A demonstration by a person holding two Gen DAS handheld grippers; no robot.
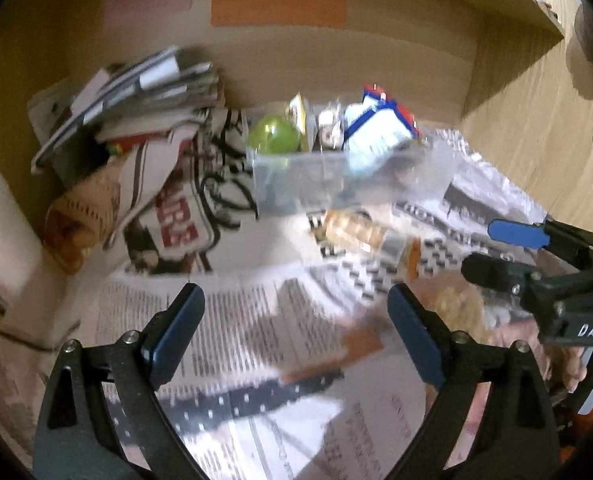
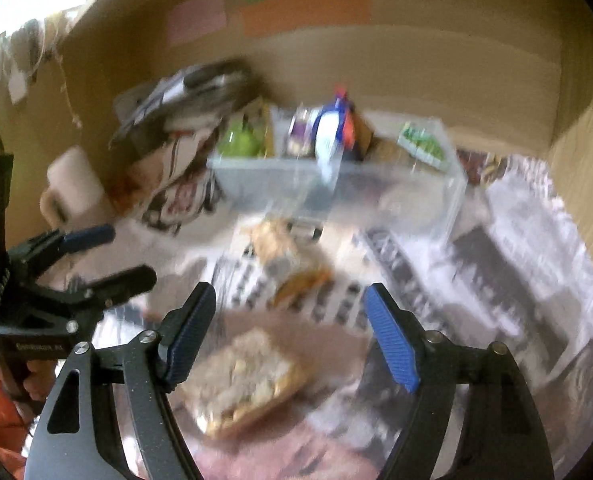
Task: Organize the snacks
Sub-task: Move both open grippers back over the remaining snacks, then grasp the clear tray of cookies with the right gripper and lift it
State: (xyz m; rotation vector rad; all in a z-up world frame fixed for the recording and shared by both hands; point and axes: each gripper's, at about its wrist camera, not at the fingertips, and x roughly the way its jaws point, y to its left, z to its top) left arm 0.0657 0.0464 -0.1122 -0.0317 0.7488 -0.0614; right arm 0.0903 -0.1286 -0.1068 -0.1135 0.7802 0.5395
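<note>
Now I have both tongs tilted down over the newspaper (image 1: 232, 320): left gripper (image 1: 296, 332) spread wide and empty, right gripper (image 2: 290, 336) spread above a snack pack (image 2: 248, 380). The far bin (image 2: 336, 184) holds snacks. "DAS" shows on the right gripper's body.

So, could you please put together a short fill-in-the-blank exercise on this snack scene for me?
1. The clear bin stands on sheets of ____.
2. The round fruit in the bin's left end is ____ in colour.
3. The jaws of the left gripper and the right gripper are both ____.
4. The largest paper label on the back wall is ____.

Missing words: newspaper; green; open; orange
</note>
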